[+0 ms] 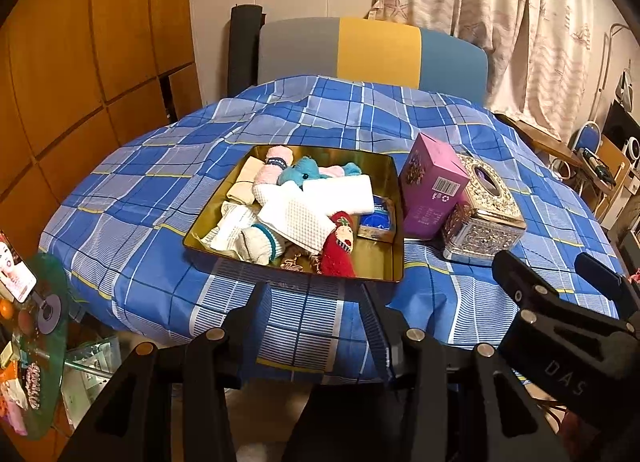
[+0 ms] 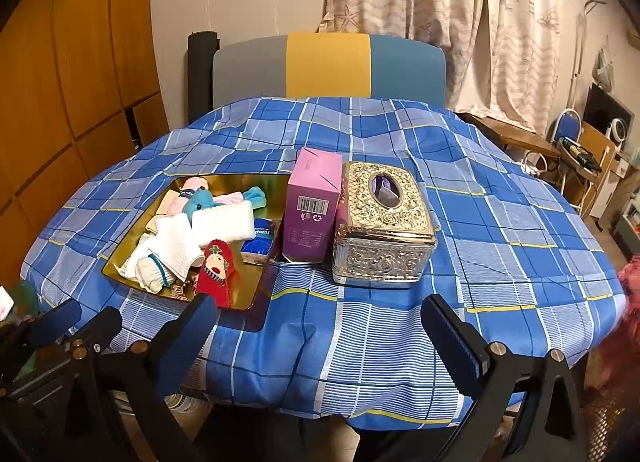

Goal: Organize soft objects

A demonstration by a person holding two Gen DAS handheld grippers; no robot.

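Both grippers hang over the near table edge with nothing between their fingers. Left gripper (image 1: 316, 302) has its jaws partly apart, empty, aimed at the tray (image 1: 394, 222); right gripper (image 2: 320, 326) stands wide open, also empty, aimed at bare cloth in front of the tissue box (image 2: 382, 222).

Soft things lie heaped in the gold tray, left of centre on the table: a white waffle towel (image 1: 296, 218), a folded white cloth (image 1: 340, 188), a blue plush (image 1: 304, 170), a pink roll (image 1: 276, 166), a white sock with teal stripes (image 1: 260, 244) and a red sock with a face (image 1: 340, 246). A blue packet (image 1: 376, 220) sits at the tray's right side.

Just right of the tray stands a purple carton (image 1: 432, 186), touching the ornate tissue box. A blue checked cloth (image 1: 160, 182) covers the table; a chair (image 1: 376, 50) stands behind it.
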